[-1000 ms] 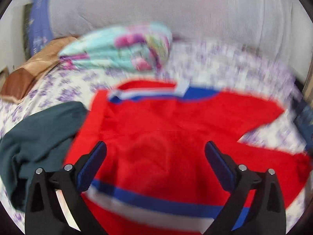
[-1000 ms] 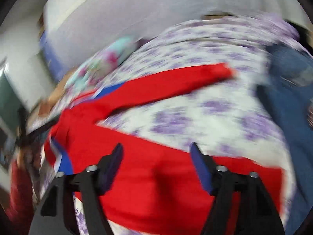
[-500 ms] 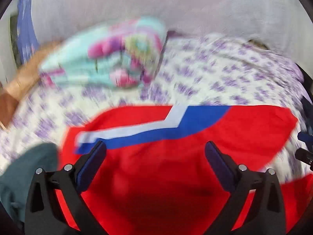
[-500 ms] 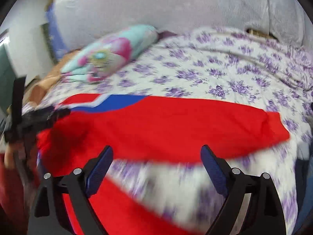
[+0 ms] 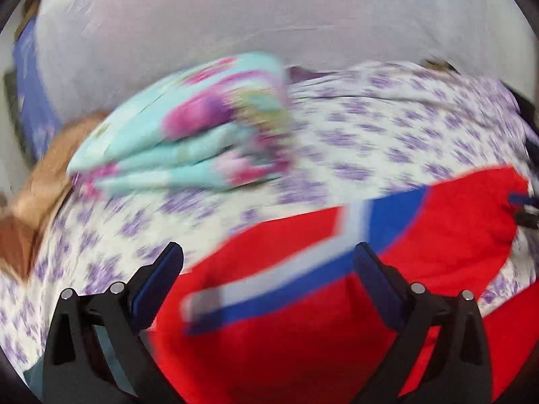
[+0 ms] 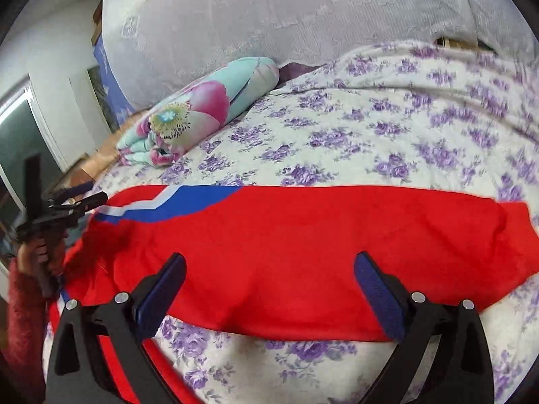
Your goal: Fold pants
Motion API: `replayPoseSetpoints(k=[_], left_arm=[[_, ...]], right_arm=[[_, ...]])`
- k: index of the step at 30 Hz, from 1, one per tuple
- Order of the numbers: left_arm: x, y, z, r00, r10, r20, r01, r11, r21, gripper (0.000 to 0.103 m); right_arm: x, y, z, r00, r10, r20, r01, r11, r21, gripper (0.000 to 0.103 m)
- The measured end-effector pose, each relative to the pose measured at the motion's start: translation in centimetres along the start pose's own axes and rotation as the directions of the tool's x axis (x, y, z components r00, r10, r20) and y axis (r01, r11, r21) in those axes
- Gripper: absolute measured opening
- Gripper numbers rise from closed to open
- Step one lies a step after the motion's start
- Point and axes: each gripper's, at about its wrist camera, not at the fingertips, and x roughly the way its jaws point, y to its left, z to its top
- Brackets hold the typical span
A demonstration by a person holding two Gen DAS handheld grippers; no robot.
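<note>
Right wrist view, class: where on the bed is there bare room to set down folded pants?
Bare floral bedsheet lies between the red pants, the grey headboard cushion and the rolled turquoise flowered blanket. The near-left is crowded.

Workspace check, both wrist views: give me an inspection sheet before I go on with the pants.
Surface: bed with purple-flowered sheet, wrinkled.
Job's things: red pants with blue and white stripe, one leg laid flat across the bed.
Clutter: folded floral blanket near the headboard.
Grippers: left gripper open, over the striped part; right gripper jaws opening, nothing between them, above the leg.
Cables: nothing seen.
Surroundings: pale padded headboard; window at far left; a hand in a red sleeve holds the left gripper.
</note>
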Motion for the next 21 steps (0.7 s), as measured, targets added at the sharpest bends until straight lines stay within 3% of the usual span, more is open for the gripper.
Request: replayPoseSetpoints(k=[3,5,6,7,8,12,13,15,17,19,21], left_arm=[[2.0,7.0,-1.1,0.996,-0.069,-0.059,0.054,0.971,-0.233,0.098],[3.4,10.4,-2.1,0.980,-0.190,-0.055,0.156,0.914,-0.374,0.098],[4.3,11.4,-2.5,0.963,-0.265,-0.054,0.218,0.880,-0.421,0.098],[5.1,11.8,-2.6,0.947,-0.316,-0.055,0.262,0.860,-0.439,0.098],[5.5,11.7,-2.5,0.938,-0.343,-0.057,0.287,0.856,-0.429,0.098],[6.6,9.2,-1.7,0.901,-0.419,-0.115,0.367,0.876,-0.312,0.097],[7.0,8.7,-1.8,0.890,-0.435,-0.134,0.384,0.876,-0.290,0.094],[7.2,7.7,-2.0,0.896,-0.414,-0.159,0.367,0.894,-0.256,0.074],[7.0,7.9,-2.3,0.889,-0.435,-0.144,0.390,0.883,-0.263,0.048],[6.6,8.2,-2.3,0.885,-0.454,-0.107,0.413,0.870,-0.270,0.038],[6.0,8.4,-2.2,0.893,-0.444,-0.077,0.411,0.872,-0.264,0.029]], right_arm=[[1.6,-2.4,-0.3,0.996,0.057,-0.063,-0.048,0.990,0.136,0.099],[1.0,-2.8,-0.3,0.997,0.078,-0.019,-0.073,0.983,0.171,0.099],[0.9,-3.0,-0.3,0.997,0.077,-0.009,-0.074,0.980,0.183,0.099],[0.9,-2.9,-0.4,0.997,0.079,-0.008,-0.076,0.980,0.184,0.099],[0.8,-2.7,-0.6,0.997,0.078,-0.006,-0.076,0.980,0.183,0.099],[0.5,-2.5,-0.7,0.998,0.070,0.008,-0.070,0.983,0.172,0.099],[0.3,-2.5,-0.7,0.998,0.065,0.015,-0.067,0.983,0.172,0.099],[-0.3,-2.3,-0.7,0.998,0.053,0.041,-0.059,0.984,0.169,0.099],[-0.7,-1.6,0.0,0.997,0.050,0.065,-0.058,0.988,0.140,0.098],[-0.5,-0.4,1.3,0.998,0.029,0.058,-0.032,0.998,0.060,0.098],[0.5,1.0,3.1,0.999,0.006,0.034,-0.004,0.998,-0.062,0.098]])
